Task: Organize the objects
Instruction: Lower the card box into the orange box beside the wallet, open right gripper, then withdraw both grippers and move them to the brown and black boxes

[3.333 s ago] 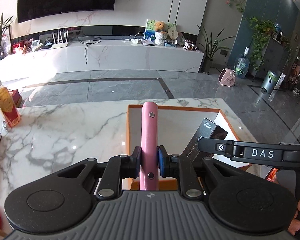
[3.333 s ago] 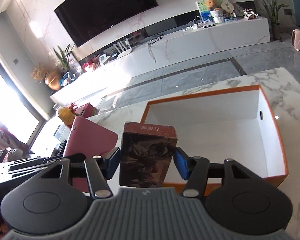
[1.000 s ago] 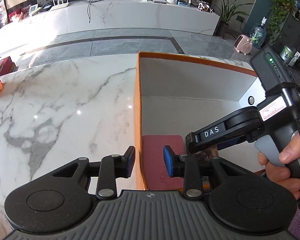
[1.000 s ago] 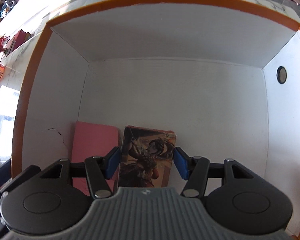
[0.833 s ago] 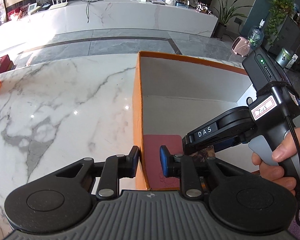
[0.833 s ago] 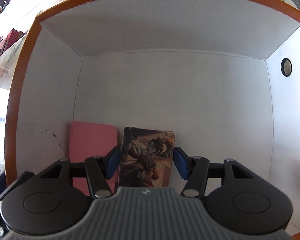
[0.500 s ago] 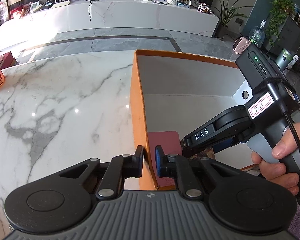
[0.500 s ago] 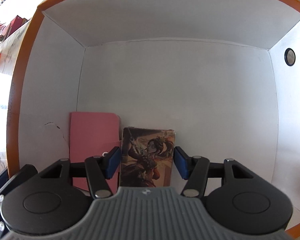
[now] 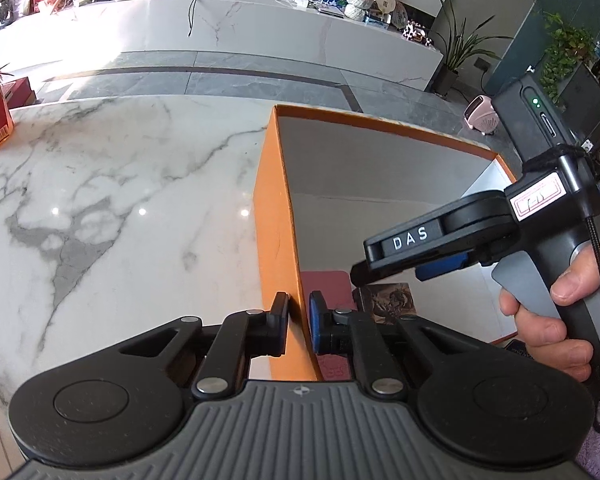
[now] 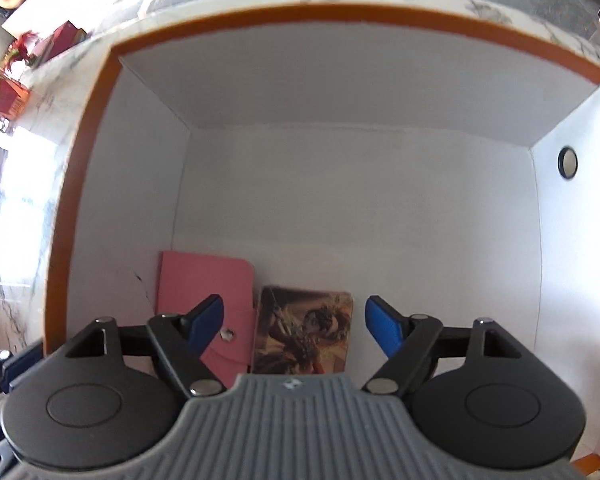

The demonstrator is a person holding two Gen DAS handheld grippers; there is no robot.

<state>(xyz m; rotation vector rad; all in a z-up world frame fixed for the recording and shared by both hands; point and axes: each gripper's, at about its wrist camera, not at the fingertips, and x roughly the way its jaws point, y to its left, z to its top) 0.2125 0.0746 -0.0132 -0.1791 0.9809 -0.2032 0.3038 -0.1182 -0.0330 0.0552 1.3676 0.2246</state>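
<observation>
Two grippers are working over a marble table (image 9: 112, 200) that is filling the left view, with a long white media console (image 9: 260, 36) running across at twelve o'clock. At three o'clock on the table an orange box (image 9: 274, 216) is sitting; the left gripper (image 9: 298, 322) is clamping its near wall. Inside, a pink wallet (image 10: 204, 284) is lying touching a picture card box (image 10: 304, 328) at its three o'clock. The right gripper (image 10: 294, 324) is hovering above, jaws opening, clear of the card box.
</observation>
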